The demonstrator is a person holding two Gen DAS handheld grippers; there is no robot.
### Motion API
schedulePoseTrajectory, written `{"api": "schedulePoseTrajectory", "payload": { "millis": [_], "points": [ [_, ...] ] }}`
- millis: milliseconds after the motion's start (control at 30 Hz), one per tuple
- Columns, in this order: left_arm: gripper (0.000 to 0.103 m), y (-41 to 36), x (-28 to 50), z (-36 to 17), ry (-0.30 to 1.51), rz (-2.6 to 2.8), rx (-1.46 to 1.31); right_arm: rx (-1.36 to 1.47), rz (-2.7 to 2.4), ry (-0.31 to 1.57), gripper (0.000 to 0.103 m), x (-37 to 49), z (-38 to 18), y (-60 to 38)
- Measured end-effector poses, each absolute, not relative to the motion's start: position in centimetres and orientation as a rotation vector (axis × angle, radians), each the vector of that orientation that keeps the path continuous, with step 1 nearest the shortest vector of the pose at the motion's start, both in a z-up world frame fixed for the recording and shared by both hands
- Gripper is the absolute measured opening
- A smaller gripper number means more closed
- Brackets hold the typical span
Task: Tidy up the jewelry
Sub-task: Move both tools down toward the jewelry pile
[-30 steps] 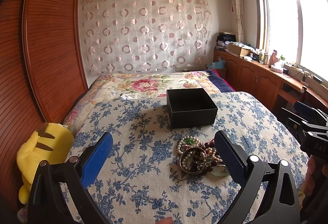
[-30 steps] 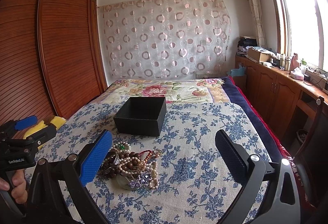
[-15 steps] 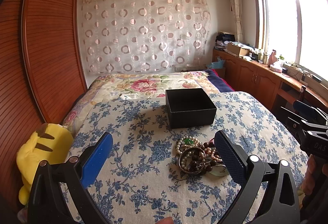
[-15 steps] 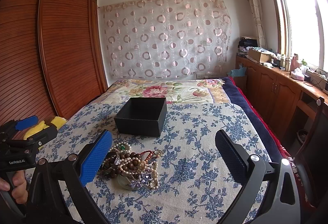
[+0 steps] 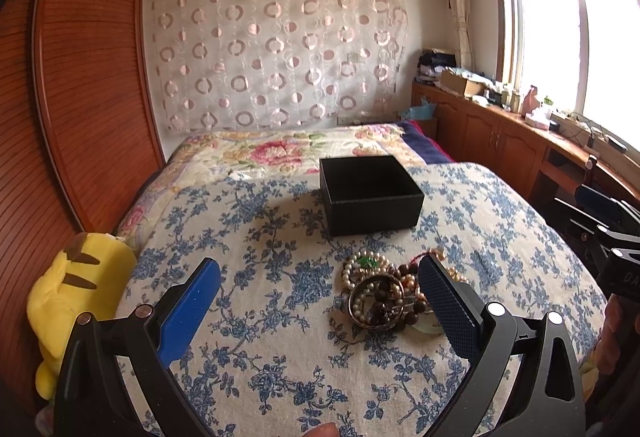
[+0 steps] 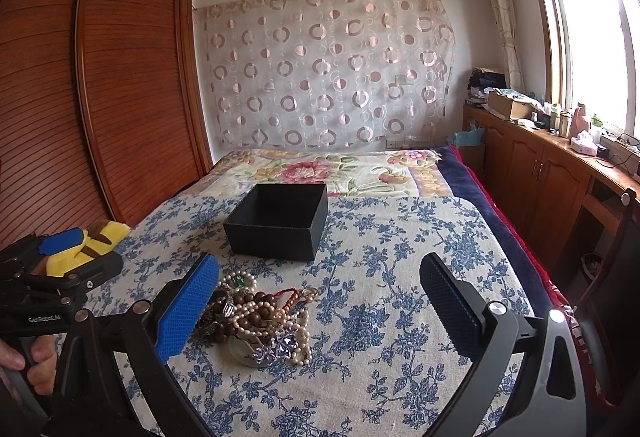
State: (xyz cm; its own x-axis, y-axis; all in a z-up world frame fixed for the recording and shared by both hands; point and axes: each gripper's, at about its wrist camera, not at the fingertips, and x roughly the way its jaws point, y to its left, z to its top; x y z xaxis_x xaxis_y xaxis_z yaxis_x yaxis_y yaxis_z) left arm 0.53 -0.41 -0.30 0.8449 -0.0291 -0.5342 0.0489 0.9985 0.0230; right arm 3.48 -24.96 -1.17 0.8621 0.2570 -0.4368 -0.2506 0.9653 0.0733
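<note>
A tangled pile of jewelry [image 5: 384, 293] lies on the blue-flowered bedspread: pearl strands, brown beads, a metal bangle. The same jewelry pile [image 6: 260, 315] shows in the right wrist view, partly behind the blue left pad. Beyond it stands an open black box [image 5: 370, 193], seen as the black box [image 6: 280, 221] from the right. My left gripper [image 5: 320, 305] is open above the cloth, its right pad just beside the pile. My right gripper [image 6: 320, 305] is open too, the pile near its left pad. Nothing is held.
A yellow plush toy [image 5: 76, 289] sits at the bed's left edge by the wooden wardrobe [image 5: 80, 77]. Wooden cabinets [image 6: 540, 177] with clutter run under the window on the right. The other gripper's body [image 6: 44, 297] and a hand show at left.
Both views have shifted only slightly; the jewelry and the box lie where they were. Both grippers stay open.
</note>
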Motion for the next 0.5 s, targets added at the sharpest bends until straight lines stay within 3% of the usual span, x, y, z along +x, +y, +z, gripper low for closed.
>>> {"api": "schedulePoseTrajectory", "payload": {
  "millis": [500],
  "points": [
    [0.096,0.0,2.8,-4.1,0.684,-0.111,0.025,-0.013,0.331,0.544,0.099,4.4,-5.5,-25.4]
  ]
}}
